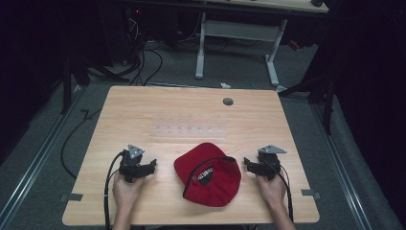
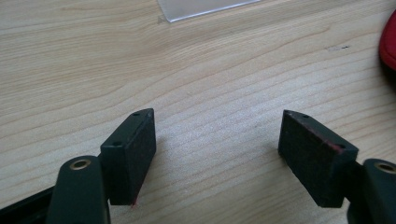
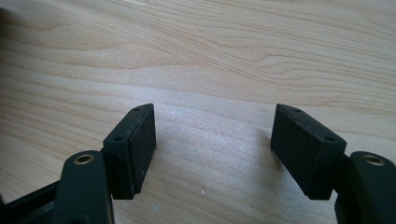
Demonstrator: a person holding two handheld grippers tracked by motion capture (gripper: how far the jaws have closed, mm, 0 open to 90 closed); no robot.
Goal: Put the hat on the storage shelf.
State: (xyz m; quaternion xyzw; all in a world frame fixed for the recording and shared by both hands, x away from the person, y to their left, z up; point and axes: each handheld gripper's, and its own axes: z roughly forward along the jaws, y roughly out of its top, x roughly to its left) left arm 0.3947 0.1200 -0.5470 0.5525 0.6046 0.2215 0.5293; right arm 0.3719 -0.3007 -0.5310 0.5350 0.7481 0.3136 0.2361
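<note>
— What are the two grippers doing at the wooden table (image 1: 143, 115)?

— The left gripper (image 1: 152, 165) is resting low over the near-left part of the tabletop, its jaws standing wide apart with nothing between them but bare wood. The right gripper (image 1: 247, 163) is mirroring it at the near right, jaws likewise spread and gripping nothing. Both are pointing inward, and each is being held by a hand (image 1: 126, 188) coming in from the near edge.

— And what is lying between them?

— A red cap (image 1: 210, 175) is sitting crown-down, its hollow facing up and showing a dark inner band and a black label. It is lying just beside each gripper, touching neither. A clear plastic strip (image 1: 190, 130) is lying farther back, and a grey round plug (image 1: 228, 101) is showing near the far edge.
</note>
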